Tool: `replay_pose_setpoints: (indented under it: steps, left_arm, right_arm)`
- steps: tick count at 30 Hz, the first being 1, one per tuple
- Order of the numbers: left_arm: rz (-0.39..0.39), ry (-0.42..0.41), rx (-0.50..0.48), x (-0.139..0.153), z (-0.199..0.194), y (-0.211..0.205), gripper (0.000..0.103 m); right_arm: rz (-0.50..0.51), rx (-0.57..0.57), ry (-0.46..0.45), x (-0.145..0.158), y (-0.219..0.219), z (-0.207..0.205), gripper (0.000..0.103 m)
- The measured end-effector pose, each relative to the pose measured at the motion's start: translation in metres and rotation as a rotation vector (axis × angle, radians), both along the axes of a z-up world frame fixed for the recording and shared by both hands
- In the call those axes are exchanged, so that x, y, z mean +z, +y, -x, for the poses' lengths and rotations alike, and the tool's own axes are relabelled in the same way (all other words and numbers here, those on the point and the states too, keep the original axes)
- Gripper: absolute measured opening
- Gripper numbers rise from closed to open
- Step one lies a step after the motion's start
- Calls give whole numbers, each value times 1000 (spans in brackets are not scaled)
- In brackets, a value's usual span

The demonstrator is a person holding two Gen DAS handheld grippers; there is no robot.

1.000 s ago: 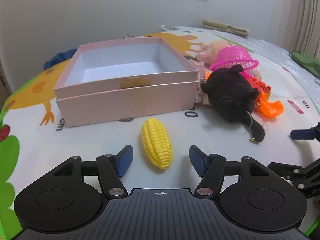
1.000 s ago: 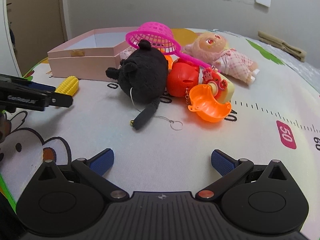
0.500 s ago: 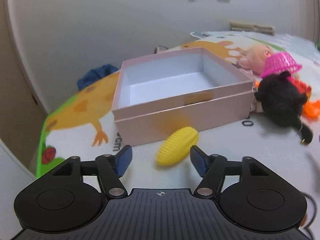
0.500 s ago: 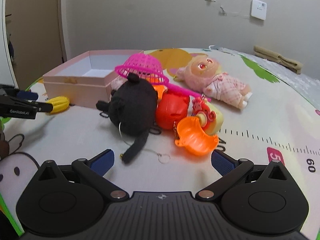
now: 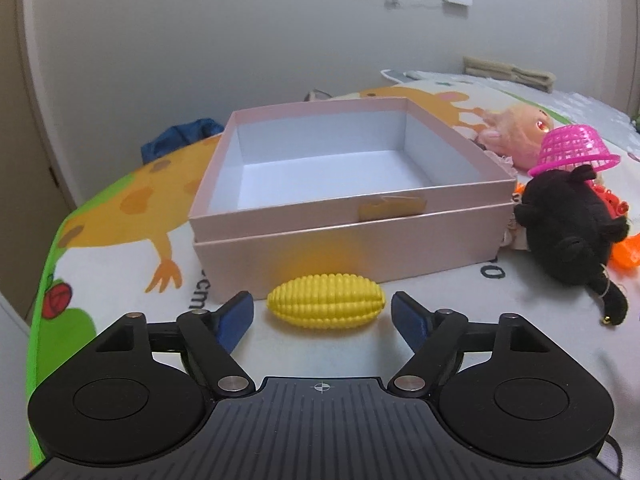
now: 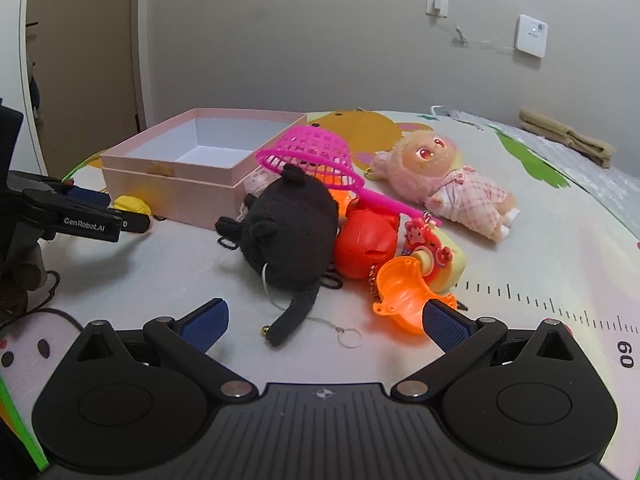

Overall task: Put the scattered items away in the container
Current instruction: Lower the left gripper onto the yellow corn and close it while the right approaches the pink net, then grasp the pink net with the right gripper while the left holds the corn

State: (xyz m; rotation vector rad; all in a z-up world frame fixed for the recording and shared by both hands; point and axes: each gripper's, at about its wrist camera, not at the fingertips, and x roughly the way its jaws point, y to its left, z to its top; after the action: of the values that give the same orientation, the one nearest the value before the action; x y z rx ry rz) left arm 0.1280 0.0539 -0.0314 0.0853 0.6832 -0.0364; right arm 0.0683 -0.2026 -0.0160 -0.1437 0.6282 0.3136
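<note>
A yellow toy corn [image 5: 326,306] lies crosswise on the play mat between the blue pads of my open left gripper [image 5: 322,314], just in front of the empty pink box [image 5: 348,240]. The pads do not touch the corn. In the right wrist view, my right gripper [image 6: 322,320] stands open over the mat, with the tail of a black plush cat [image 6: 292,236] between its fingers. An orange plastic toy [image 6: 402,294] sits by the right fingertip. A pink net scoop [image 6: 310,152], a red toy [image 6: 366,240] and a pink doll [image 6: 452,184] lie beyond.
The box [image 6: 176,178] stands left of the toy pile, with the left gripper [image 6: 84,216] and corn [image 6: 130,204] before it. A blue cloth [image 5: 180,138] lies behind the box near the wall. A folded beige towel [image 6: 568,140] lies far right. A key ring [image 6: 348,336] trails from the cat.
The left gripper swung round so the corn now lies crosswise between its pads, nearer the box. The right gripper drew closer to the cat and orange toy.
</note>
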Motion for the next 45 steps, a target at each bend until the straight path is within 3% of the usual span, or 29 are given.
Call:
replay_pose_setpoints:
  steps: [2,5,9,12,15,19,25,28,35,40,45]
  left_arm:
    - [-6,9,-5,-2,-5,0,72]
    - [-16,1,-18,-5,-5,-4,72]
    - [-4,-18,-38,-2,1,-5,72]
    - [25,-42,-60,6,13,-2,72]
    - [49,-53,-79,13,25,1,72]
    - [96,-42,-88,16,37,10,72]
    - [139,-26,-70,9,48,21,72]
    - [159,-31,-57,10,55,26,72]
    - [186,-68,-24,23,81,40,72]
    - [211,-94,-17,32,102,47,72]
    - [238,-85,-17,34,109,50,72]
  right_arm:
    - [1,0,-21,3,1,-4,103]
    - [3,14,-93,12,4,-12,103]
    - [-49,29,-154,26,12,-38,90]
    - [-96,9,-200,31,18,-60,90]
    - [-80,34,-205,25,29,-81,89]
    - [-82,71,-101,12,35,-101,60]
    - [-45,48,-144,27,36,-87,25]
    - [-13,46,-174,38,38,-73,18]
    - [15,97,-256,72,46,-27,17]
    - [-75,169,-150,87,47,0,17]
    - [-167,152,82,68,50,-9,20]
